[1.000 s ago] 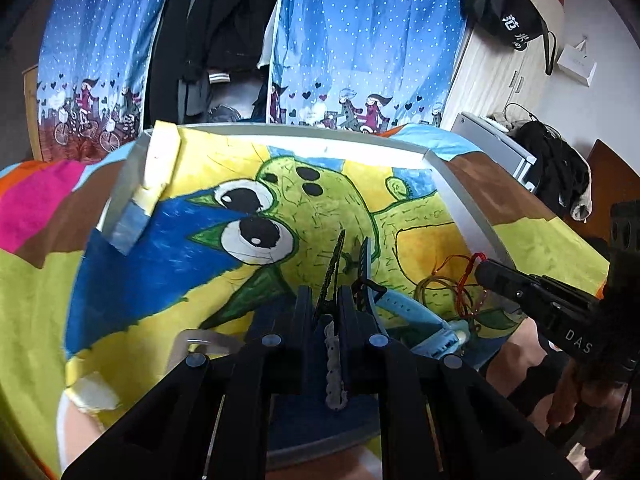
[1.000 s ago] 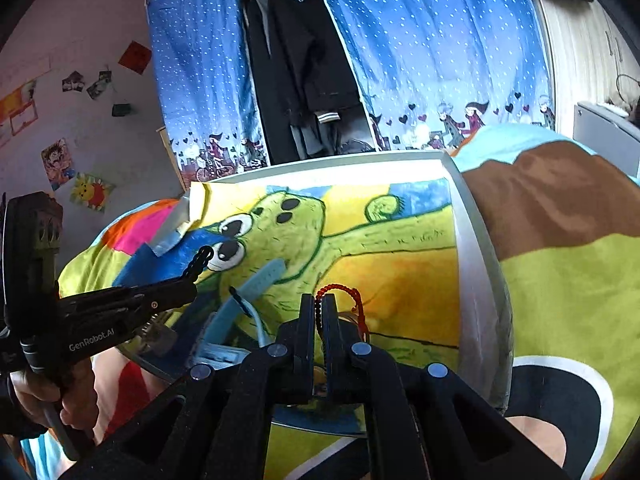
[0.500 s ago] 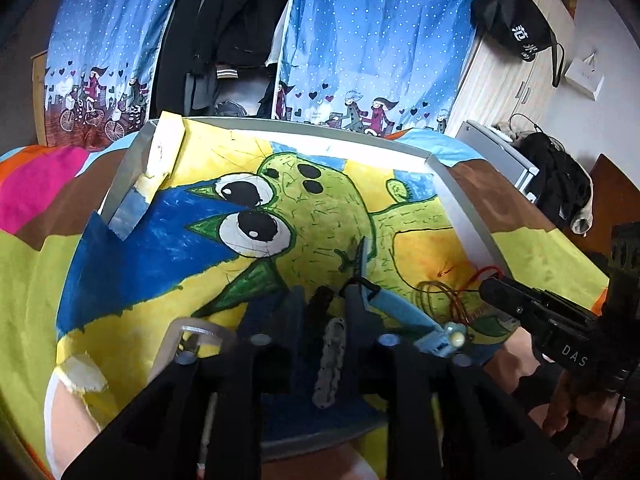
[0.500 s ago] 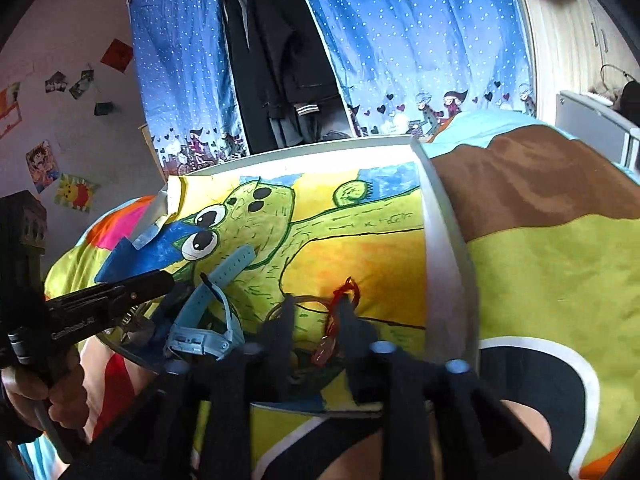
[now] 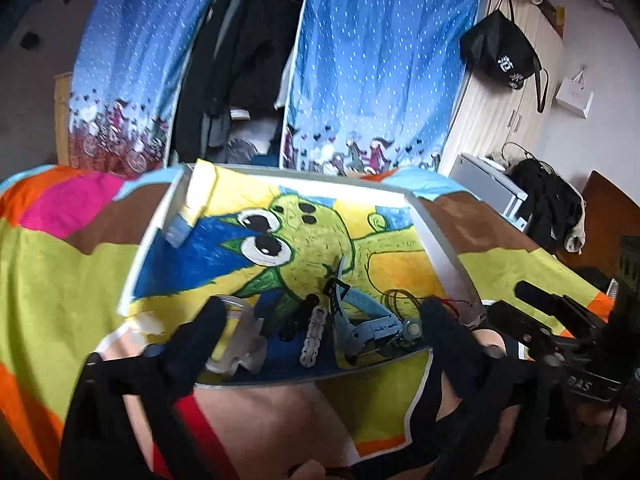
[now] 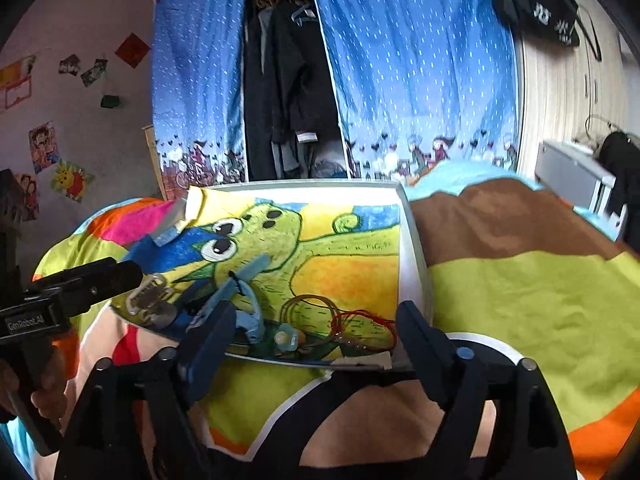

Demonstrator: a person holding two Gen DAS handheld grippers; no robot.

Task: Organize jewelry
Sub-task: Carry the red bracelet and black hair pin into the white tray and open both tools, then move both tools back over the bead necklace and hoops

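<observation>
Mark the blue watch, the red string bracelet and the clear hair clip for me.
blue watch (image 6: 246,322): right wrist view, on the curved strap near the buckle.
red string bracelet (image 6: 362,326): right wrist view, on the red loop's middle strands.
clear hair clip (image 5: 240,336): left wrist view, on the clip's translucent body.

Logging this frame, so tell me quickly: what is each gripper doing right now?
Left gripper: open, holding nothing.
Right gripper: open, holding nothing.
</observation>
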